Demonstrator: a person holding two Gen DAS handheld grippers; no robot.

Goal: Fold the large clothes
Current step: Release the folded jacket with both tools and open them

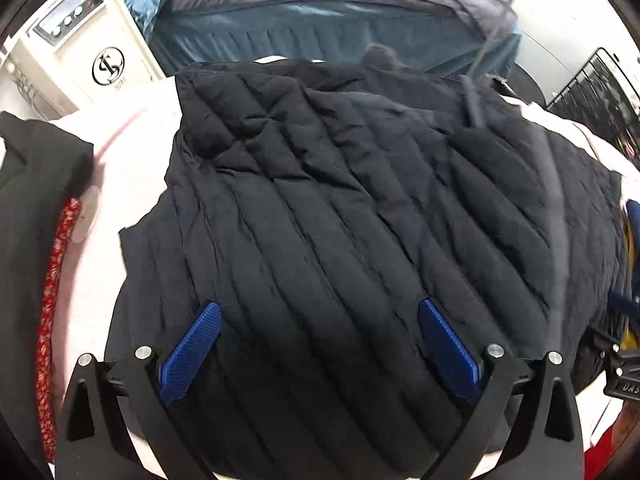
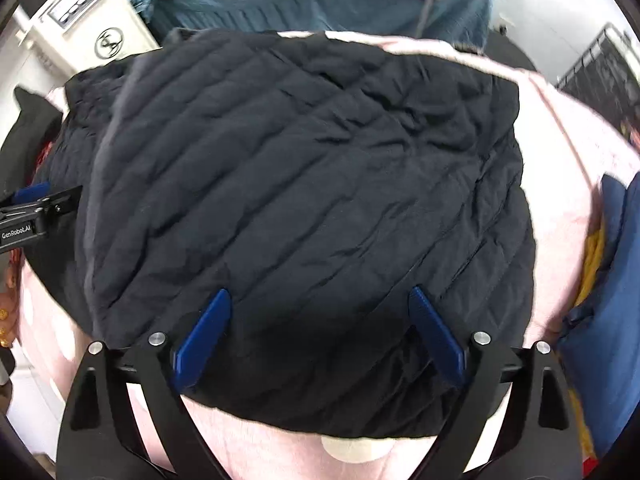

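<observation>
A black quilted puffer jacket (image 1: 340, 208) lies folded into a broad block on a pale pink sheet (image 1: 124, 148). It also fills the right wrist view (image 2: 304, 184). My left gripper (image 1: 320, 312) hangs just above the jacket's near part, jaws wide open and empty, blue pads (image 1: 192, 352) apart. My right gripper (image 2: 320, 300) is also wide open and empty above the jacket's near edge. The left gripper's body shows at the left edge of the right wrist view (image 2: 36, 216). The right gripper's body shows at the right edge of the left wrist view (image 1: 620, 364).
A black garment with red patterned trim (image 1: 48, 300) lies at the left. Blue and yellow clothes (image 2: 604, 280) lie at the right. A teal and grey duvet (image 1: 340, 12) is piled behind. A white appliance (image 1: 80, 40) stands at the back left, a black wire rack (image 1: 596, 80) at the back right.
</observation>
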